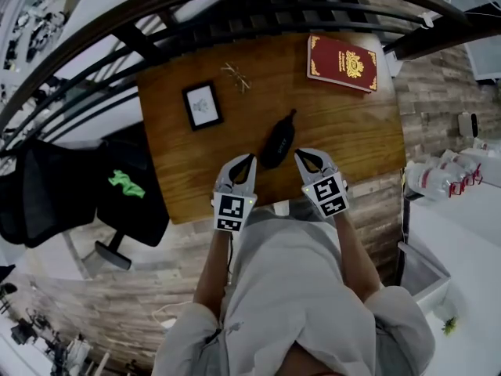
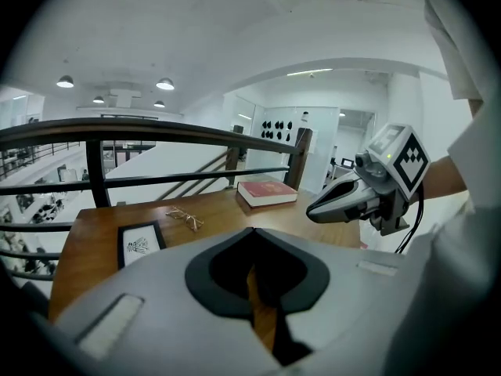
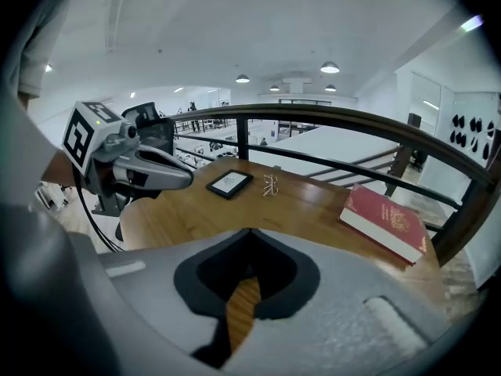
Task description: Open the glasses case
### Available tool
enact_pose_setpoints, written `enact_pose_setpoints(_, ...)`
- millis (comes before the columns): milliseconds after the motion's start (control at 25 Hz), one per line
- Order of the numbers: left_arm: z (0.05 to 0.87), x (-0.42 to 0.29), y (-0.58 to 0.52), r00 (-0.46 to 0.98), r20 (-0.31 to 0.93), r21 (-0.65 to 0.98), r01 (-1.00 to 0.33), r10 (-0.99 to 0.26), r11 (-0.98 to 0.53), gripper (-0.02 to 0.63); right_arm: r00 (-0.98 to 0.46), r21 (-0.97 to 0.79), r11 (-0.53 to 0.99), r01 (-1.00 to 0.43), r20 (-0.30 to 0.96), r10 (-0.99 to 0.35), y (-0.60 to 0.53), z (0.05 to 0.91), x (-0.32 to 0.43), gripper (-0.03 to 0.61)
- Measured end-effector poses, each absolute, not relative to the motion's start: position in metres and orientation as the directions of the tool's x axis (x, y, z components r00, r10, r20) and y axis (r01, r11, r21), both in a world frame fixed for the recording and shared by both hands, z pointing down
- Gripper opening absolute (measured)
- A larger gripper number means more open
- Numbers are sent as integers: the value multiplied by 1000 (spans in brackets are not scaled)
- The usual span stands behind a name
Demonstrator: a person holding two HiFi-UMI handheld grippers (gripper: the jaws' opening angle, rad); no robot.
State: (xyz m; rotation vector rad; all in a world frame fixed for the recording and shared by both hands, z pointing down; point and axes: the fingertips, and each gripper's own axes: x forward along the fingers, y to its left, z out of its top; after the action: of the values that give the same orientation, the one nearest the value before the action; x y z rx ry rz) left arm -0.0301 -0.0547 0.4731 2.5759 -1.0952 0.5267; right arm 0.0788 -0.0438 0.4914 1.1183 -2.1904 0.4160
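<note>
A wooden table [image 1: 337,124] stands against a dark railing [image 3: 337,116]. The black glasses case [image 1: 278,141] lies near the table's front edge, between my two grippers. My left gripper [image 1: 249,161] and right gripper [image 1: 300,157] each flank it closely, jaws pressed together, gripping nothing.

Blk glasses case [image 1: 277,143], shut, lying diag on wood table [image 1: 344,124].
</note>
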Motion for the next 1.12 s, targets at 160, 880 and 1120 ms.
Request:
enact_pose_setpoints(160, 493, -26, -49, 634, 472, 114, -732, -612, -672, 17, -454, -9, 623, -782, 693, -560, -44, 510, 77, 3)
enact_pose_setpoints(880, 542, -5, -40, 577, 554, 124, -770, -600, -626, 43, -503, -41, 730, -683, 750, -429, -55, 561, 78, 3)
enact_pose_setpoints(1120, 552, -3, -32, 570, 568, 143, -779, -594, -611, 51, -514, -52, 744, -666, 755, -407, -56, 568, 74, 3)
